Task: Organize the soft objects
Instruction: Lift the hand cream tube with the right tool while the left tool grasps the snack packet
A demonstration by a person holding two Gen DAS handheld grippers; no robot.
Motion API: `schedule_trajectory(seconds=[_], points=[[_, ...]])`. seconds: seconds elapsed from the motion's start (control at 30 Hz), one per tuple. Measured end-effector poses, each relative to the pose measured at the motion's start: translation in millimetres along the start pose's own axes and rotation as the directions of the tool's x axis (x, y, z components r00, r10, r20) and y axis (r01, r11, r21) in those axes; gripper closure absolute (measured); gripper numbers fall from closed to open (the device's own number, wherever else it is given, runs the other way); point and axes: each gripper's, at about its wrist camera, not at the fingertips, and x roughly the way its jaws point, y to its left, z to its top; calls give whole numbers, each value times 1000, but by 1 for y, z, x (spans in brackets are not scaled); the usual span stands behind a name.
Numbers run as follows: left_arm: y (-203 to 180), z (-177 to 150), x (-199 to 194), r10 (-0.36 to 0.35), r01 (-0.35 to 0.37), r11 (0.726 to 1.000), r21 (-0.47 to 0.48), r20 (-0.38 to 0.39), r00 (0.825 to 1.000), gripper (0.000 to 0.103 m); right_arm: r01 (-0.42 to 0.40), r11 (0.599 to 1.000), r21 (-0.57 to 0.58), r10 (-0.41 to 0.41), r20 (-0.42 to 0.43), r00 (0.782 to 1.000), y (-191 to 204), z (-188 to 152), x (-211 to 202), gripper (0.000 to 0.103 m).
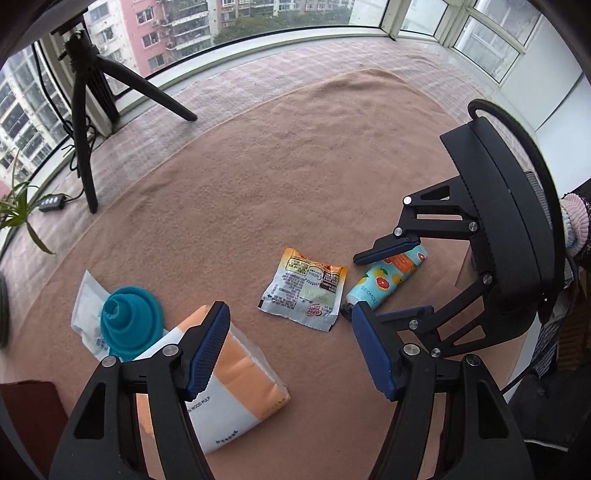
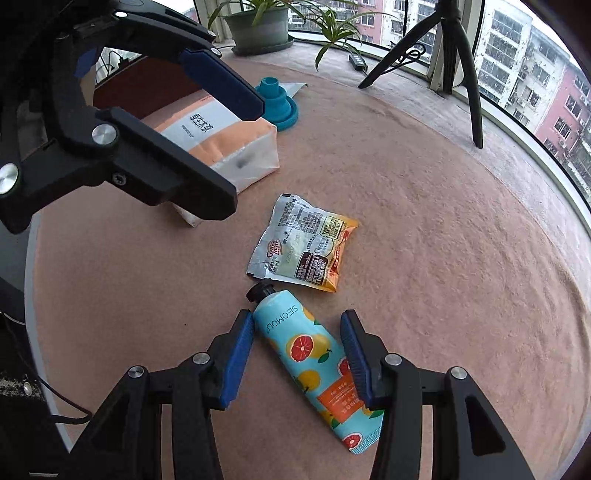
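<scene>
The hand-cream tube (image 2: 317,363) lay flat on the pinkish-tan blanket (image 2: 424,229), black cap pointing toward the snack sachet (image 2: 303,244), which sat just beyond the cap, near but apart from it. The right gripper (image 2: 297,354) straddled the tube: its blue pads (image 2: 238,360) stood on either side of the tube body, the right-hand pad against or very close to the tube's edge, the left-hand one with a sliver of blanket showing between. No squeeze of the tube was visible, so I logged the jaws as open around it, not clamped.

Beyond the sachet from the tube lay the orange-and-white tissue pack (image 2: 221,147), and past that the teal collapsible funnel (image 2: 277,103), resting on a white pouch (image 1: 86,314). The left gripper (image 1: 290,354) hung over the blanket between the tissue pack and the tube, jaws wide apart, nothing between them; one finger overlapped the tissue pack in the left wrist view, contact not determinable.

Farther from the tube: a black tripod (image 1: 86,122) by the curved window (image 1: 277,22), a power strip (image 1: 51,203) near its foot, and a potted plant (image 2: 258,26).
</scene>
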Motion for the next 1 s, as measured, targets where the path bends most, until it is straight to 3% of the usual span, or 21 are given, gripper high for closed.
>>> schedule_trajectory(seconds=[0.27, 0.47, 0.7, 1.0], points=[[-9, 5, 13, -8, 8, 999, 45, -15, 1000, 35, 19, 994, 110, -22, 25, 999, -21, -9, -7, 66], [-25, 13, 34, 30, -24, 992, 126, -48, 998, 35, 49, 962, 267, -62, 43, 997, -55, -20, -14, 74], [-29, 17, 62, 105, -83, 978, 194, -108, 989, 35, 32, 916, 399, -63, 65, 996, -83, -33, -20, 75], [-15, 23, 80, 72, -56, 990, 128, -127, 989, 32, 52, 907, 418, -81, 50, 995, -82, -35, -21, 75]])
